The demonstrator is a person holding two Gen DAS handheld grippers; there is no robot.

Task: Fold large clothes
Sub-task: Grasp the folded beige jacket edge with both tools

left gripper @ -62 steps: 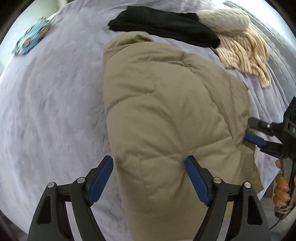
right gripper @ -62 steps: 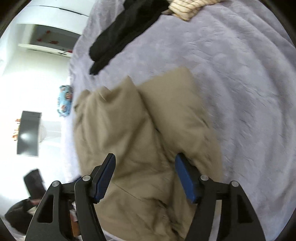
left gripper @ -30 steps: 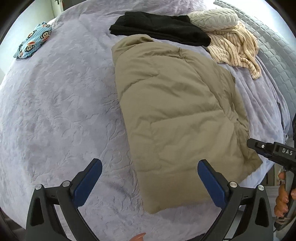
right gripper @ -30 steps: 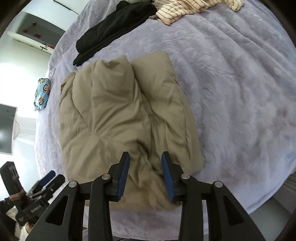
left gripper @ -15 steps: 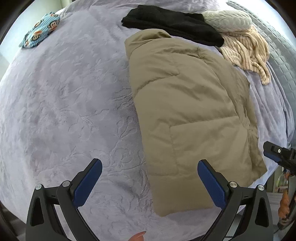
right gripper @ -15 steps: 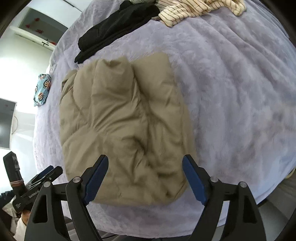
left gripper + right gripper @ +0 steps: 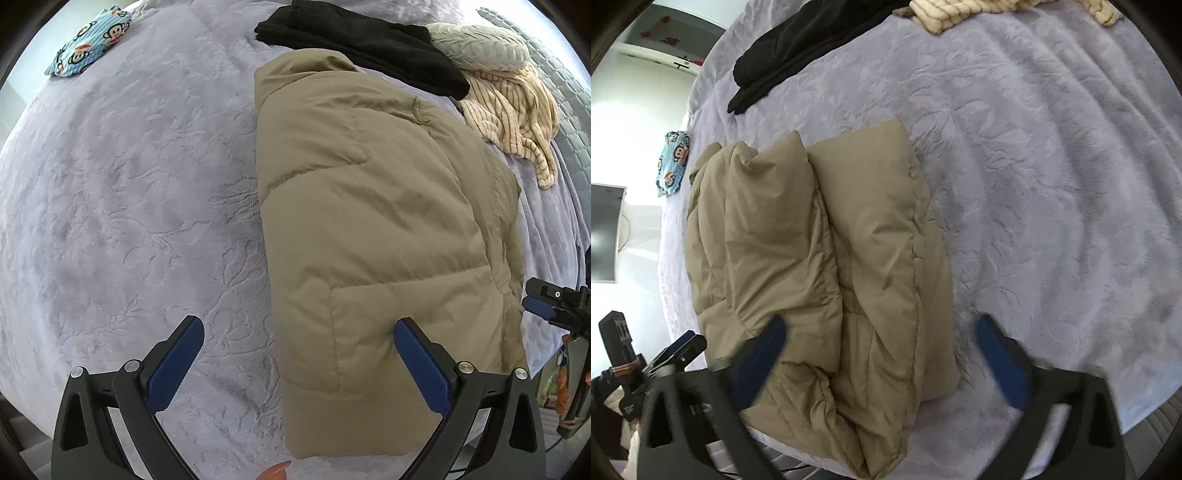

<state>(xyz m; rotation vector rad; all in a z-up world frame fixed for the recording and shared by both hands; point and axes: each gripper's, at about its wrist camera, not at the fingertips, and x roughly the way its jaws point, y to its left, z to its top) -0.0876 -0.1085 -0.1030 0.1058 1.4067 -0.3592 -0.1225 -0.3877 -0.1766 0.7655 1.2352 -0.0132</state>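
While I hover both grippers, left gripper [image 7: 295, 350] jaws spread wide, right gripper [image 7: 879, 350] blurred yet seemingly spread, tan puffer jacket [image 7: 369, 229] folded on lavender bedspread [image 7: 129, 184].

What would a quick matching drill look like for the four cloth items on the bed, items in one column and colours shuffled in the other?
Items:
1. puffer jacket
2. sweater
3. striped top
4. small monkey-print cloth

Colours:
A. black
B. light blue
C. tan
D. cream with dark stripes

Pairs: 1-C, 2-A, 3-D, 4-B
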